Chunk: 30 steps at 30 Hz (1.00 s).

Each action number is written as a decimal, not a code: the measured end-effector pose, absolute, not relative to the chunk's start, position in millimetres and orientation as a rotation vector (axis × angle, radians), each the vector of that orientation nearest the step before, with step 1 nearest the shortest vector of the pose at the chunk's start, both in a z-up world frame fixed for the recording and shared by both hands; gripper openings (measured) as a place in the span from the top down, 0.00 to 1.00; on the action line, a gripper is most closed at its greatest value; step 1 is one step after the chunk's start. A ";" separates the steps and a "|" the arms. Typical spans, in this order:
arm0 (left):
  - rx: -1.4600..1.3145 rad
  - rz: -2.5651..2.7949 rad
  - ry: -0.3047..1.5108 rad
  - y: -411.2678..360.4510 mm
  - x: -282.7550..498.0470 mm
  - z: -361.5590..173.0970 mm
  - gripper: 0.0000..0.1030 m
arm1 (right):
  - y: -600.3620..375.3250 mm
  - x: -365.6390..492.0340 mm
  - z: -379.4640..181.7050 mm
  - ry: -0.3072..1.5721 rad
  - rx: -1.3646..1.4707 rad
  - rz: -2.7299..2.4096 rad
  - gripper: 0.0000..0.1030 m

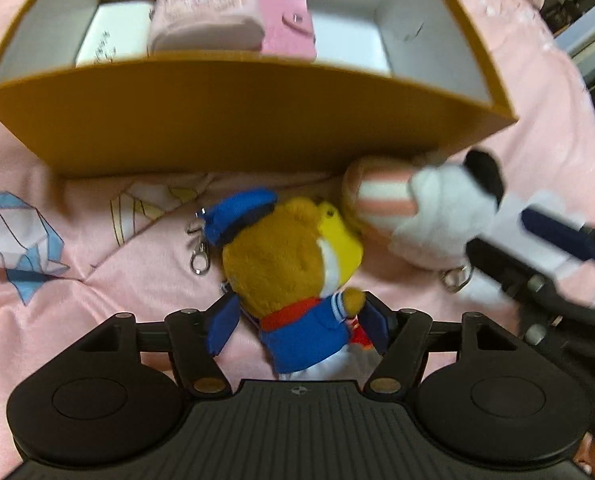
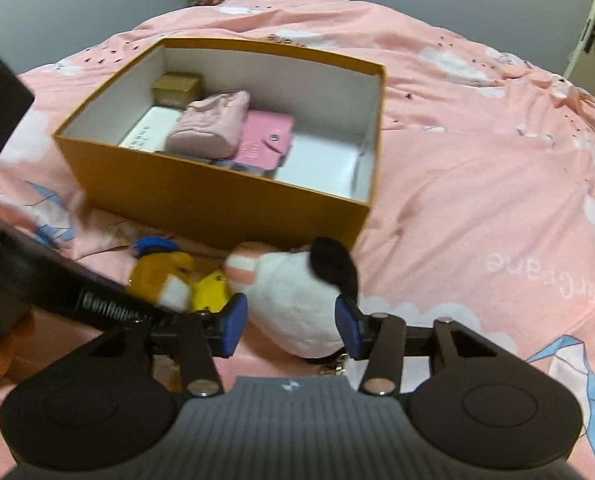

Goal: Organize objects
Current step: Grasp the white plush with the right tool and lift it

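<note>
A brown bear plush in a blue cap and jacket lies on the pink bedspread in front of the orange box. My left gripper points down over it, open, its blue pads either side of the bear's body with a gap on the left. A white plush with a black ear and a striped pink hat lies beside the bear. My right gripper straddles the white plush; its pads sit close against the sides without squeezing. One right finger shows in the left wrist view.
The open orange box holds a gold carton, a white carton, a pink pouch and a pink wallet; its right part shows bare floor. A metal clasp lies by the bear. Pink bedspread spreads to the right.
</note>
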<state>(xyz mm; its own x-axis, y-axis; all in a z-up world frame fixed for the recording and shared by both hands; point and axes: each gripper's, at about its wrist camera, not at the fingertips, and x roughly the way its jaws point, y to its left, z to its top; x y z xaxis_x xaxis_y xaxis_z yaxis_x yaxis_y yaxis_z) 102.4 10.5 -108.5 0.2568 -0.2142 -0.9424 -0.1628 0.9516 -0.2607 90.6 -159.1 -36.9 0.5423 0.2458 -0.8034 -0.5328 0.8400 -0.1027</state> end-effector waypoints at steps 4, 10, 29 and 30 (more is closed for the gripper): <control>-0.345 -0.026 1.311 16.1 99.9 -111.0 0.40 | -160.8 96.5 -45.7 0.864 -0.428 0.474 0.48; -0.328 -0.021 1.235 33.8 87.7 -93.7 0.59 | -146.9 82.9 -43.8 0.769 -0.591 0.557 0.48; -0.420 -0.009 1.191 69.1 80.7 -89.3 0.60 | -107.8 74.4 -130.4 0.620 -1.193 0.494 0.30; -0.422 -0.009 1.191 69.2 80.4 -89.1 0.60 | -107.5 73.5 -136.0 0.604 -1.223 0.479 0.29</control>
